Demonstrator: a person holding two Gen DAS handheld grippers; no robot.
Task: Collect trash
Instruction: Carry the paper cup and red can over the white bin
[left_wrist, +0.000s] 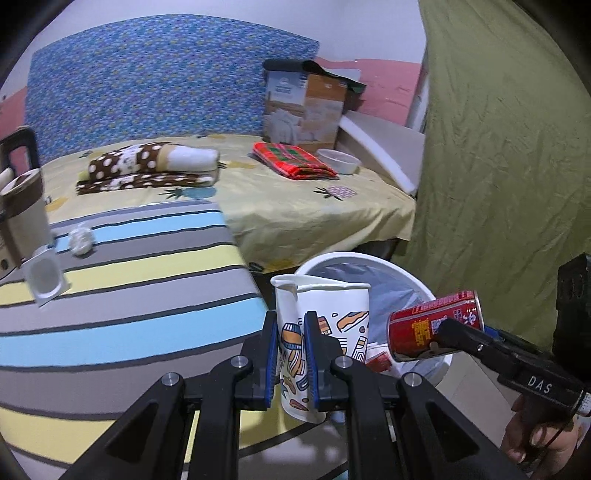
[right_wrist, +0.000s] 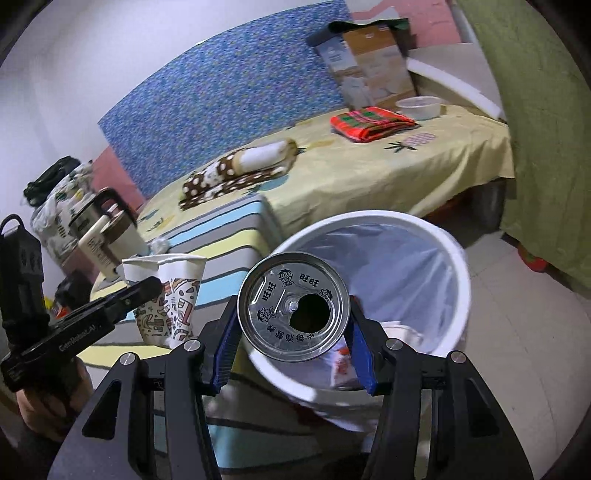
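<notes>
White plastic lines the trash bin (right_wrist: 458, 280), whose bottom is partly hidden by the red can (right_wrist: 293, 306), so the paper scraps inside are hard to identify. This opened can is clamped by the right gripper (right_wrist: 293, 343) above the bin's rim. Beside the bin, over the striped table (left_wrist: 122, 295), a crumpled patterned paper cup (left_wrist: 321, 332) is pinched by the left gripper (left_wrist: 291, 358).

Left of the left tool (left_wrist: 290, 360), the striped surface (left_wrist: 129, 295) carries a crumpled tissue (left_wrist: 80, 240), a clear plastic lid (left_wrist: 45, 275) and a kettle (left_wrist: 18, 218). Beyond it, the bed (left_wrist: 295, 210) holds a dotted blanket (left_wrist: 147, 166), red cloth (left_wrist: 293, 160), bowl (left_wrist: 339, 161) and box (left_wrist: 304, 110).
</notes>
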